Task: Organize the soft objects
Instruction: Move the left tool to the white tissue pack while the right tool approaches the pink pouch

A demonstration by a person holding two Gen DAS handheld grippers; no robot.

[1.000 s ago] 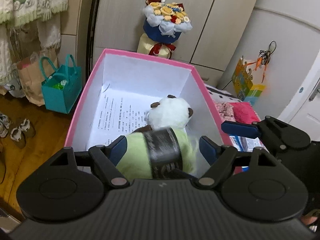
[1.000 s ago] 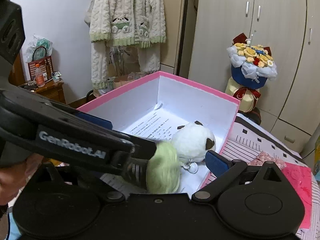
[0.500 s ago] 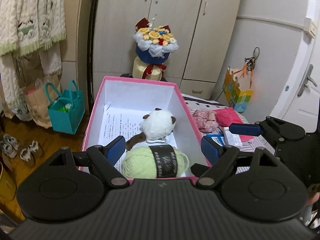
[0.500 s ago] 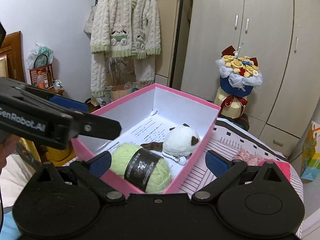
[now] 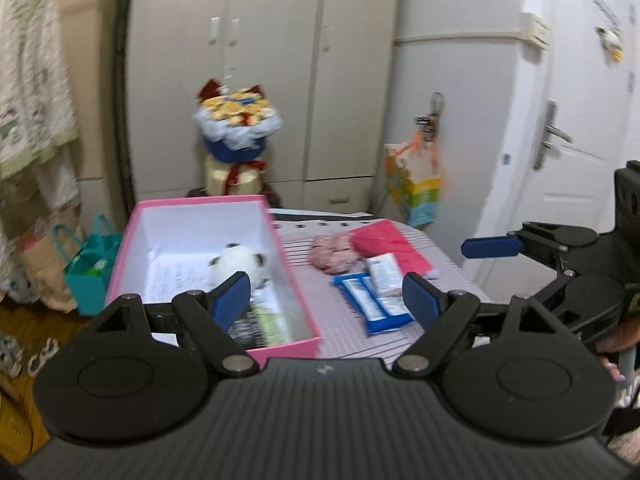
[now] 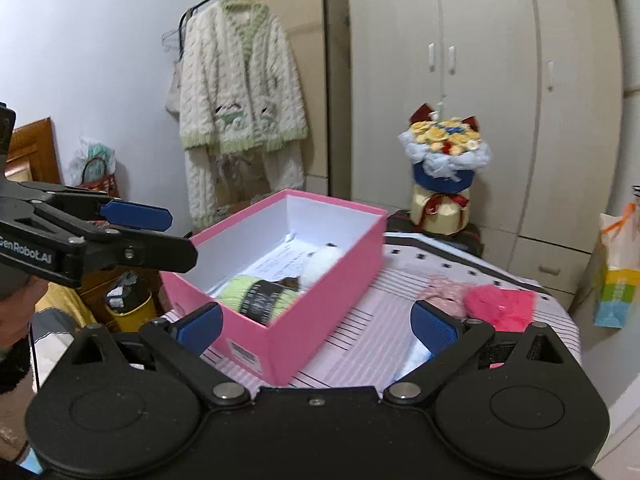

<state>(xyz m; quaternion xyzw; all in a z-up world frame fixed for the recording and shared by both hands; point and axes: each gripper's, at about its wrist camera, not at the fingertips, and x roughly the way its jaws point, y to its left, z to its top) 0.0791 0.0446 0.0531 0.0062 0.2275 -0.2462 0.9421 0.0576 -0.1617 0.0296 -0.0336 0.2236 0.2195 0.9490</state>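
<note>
Left gripper [image 5: 326, 300]: jaws spread wide, nothing between them. Right gripper [image 6: 316, 326]: jaws likewise released and empty.

Ahead of both stands a pink box [image 6: 332, 280], lid off, white inside, on a striped table cover [image 6: 368, 344]. It holds a green yarn skein [image 6: 256, 294] with a dark label band at the near end and a white plush toy [image 6: 322, 262] with brown patches just beyond, the two close together or touching, over printed paper [image 6: 276, 258] lining the floor. The skein's long axis runs across the box's width. The far half of the box floor is bare paper.

Right of the box, on the cover: a pale pink knitted piece [image 5: 334, 252] touching a bright pink one [image 5: 386, 246]; nearer, blue-and-white packets [image 5: 374, 300]. The cover's far right edge lies just past the bright pink piece. A bouquet [image 6: 442, 160] stands beyond the table.
</note>
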